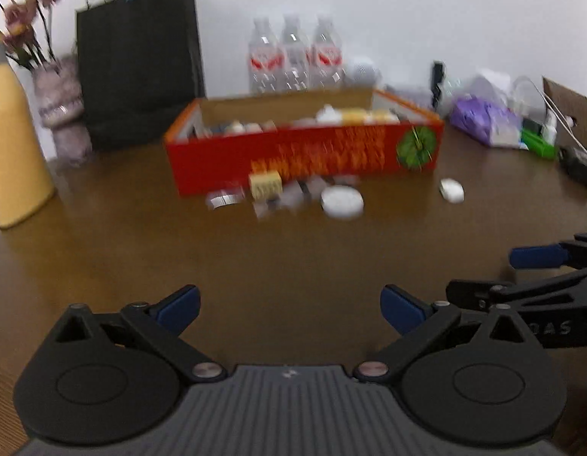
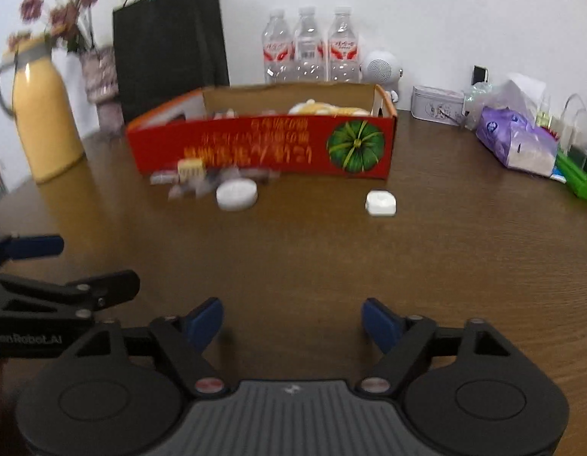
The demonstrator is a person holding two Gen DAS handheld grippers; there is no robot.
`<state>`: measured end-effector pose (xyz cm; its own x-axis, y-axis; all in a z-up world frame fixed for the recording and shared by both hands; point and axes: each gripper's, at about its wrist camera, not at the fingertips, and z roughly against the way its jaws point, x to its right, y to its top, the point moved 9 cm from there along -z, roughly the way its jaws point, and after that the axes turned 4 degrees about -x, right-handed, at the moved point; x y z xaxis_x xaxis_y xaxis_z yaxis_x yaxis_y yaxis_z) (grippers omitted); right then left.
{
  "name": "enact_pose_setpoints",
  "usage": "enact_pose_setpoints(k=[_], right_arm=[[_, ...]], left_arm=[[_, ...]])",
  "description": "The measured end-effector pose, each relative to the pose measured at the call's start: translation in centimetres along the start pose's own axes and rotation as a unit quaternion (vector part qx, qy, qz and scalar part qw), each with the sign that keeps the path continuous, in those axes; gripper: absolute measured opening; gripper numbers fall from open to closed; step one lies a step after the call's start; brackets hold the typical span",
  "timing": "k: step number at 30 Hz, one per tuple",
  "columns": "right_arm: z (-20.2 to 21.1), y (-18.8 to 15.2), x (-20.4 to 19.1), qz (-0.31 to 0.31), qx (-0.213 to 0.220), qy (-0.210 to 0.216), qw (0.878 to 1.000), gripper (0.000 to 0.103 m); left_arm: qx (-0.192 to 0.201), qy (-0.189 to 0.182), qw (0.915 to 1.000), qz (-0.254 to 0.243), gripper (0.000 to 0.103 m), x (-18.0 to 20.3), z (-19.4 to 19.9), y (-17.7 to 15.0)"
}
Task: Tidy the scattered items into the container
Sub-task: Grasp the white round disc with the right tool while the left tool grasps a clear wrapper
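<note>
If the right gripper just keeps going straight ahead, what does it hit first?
Bare table first; the right gripper then likely reaches the red cardboard box, passing between the round white container and the square white case. Depth is uncertain.

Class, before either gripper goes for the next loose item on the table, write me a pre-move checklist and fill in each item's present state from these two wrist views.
1. Left gripper open and holding nothing: ok.
2. Right gripper open and holding nothing: ok.
3. Red cardboard box open at the top, with room left: ok.
4. White square item lying apart from the others, free to grasp: ok.
5. White round item free of the small pile beside it: cannot tell, blurred.
6. Bare table between grippers and items: ok.
</note>
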<state>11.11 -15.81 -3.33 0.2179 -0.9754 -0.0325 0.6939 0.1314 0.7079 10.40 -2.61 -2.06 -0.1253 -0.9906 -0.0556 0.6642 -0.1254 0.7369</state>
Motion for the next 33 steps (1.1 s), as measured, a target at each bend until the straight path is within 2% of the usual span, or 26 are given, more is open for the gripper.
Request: enact_pose_setpoints(k=[6,11,12,18,20,21,24,26,29,31,32,33], right_arm=[[0.3,-0.5,0.3,-0.006,0.020,-0.014,1.000,0.080],[-0.3,-0.5,0.5,-0.007,0.013,-0.006,1.000,0.095],[-0.4,-0.5,0.4,-0.006,0.011,-0.002,1.000,0.101],[-0.8,-0.4,0.0,0.001,0.006,0.004,1.000,0.103],[-1.0,-0.1,-0.1,0.004,0.011,0.014,1.000,0.098],[-1.2,0.3,-0.3,0.009,0.013,0.016,1.000,0.090],[-2.5,2.5,-1.2,0.055,0.021,0.008,0.998,0.089],[-3.8,4.4,-2.4,0.078,0.031,0.026,0.996,0.086],[-6.5,7.0,-4.0,0.073,0.017,0.052,0.996,0.085],[-8.0,8.3,-5.0,0.070,0.016,0.061,0.996,0.082],[-8.9,8.6,-5.2,0.067,0.012,0.056,0.996,0.074],[-9.4,8.8,-5.2,0.059,0.008,0.055,0.997,0.062]], left_arm=[[-0.006,-0.020,0.9995,0.024,0.103,-0.4,-1.0,-0.8],[-0.016,-0.011,0.9991,0.038,0.103,-1.4,-1.5,-0.9],[-0.018,-0.004,0.9992,0.034,0.103,-1.4,-1.6,-0.9],[-0.019,0.000,0.9992,0.034,0.103,-1.4,-1.8,-0.7],[-0.017,0.000,0.9992,0.035,0.103,-1.8,-1.8,-0.6],[-0.016,0.012,0.9991,0.037,0.103,-2.6,-1.8,-0.5],[-0.011,0.086,0.9930,0.080,0.103,-7.2,-2.1,0.0],[-0.008,0.096,0.9899,0.103,0.103,-9.3,-2.2,0.6],[0.014,0.047,0.9935,0.103,0.103,-9.7,-1.6,2.3],[0.041,0.008,0.9966,0.071,0.103,-8.6,-1.3,3.7],[0.051,-0.001,0.9975,0.048,0.103,-7.9,-1.3,4.2],[0.055,0.000,0.9982,0.022,0.103,-7.1,-1.5,4.7]])
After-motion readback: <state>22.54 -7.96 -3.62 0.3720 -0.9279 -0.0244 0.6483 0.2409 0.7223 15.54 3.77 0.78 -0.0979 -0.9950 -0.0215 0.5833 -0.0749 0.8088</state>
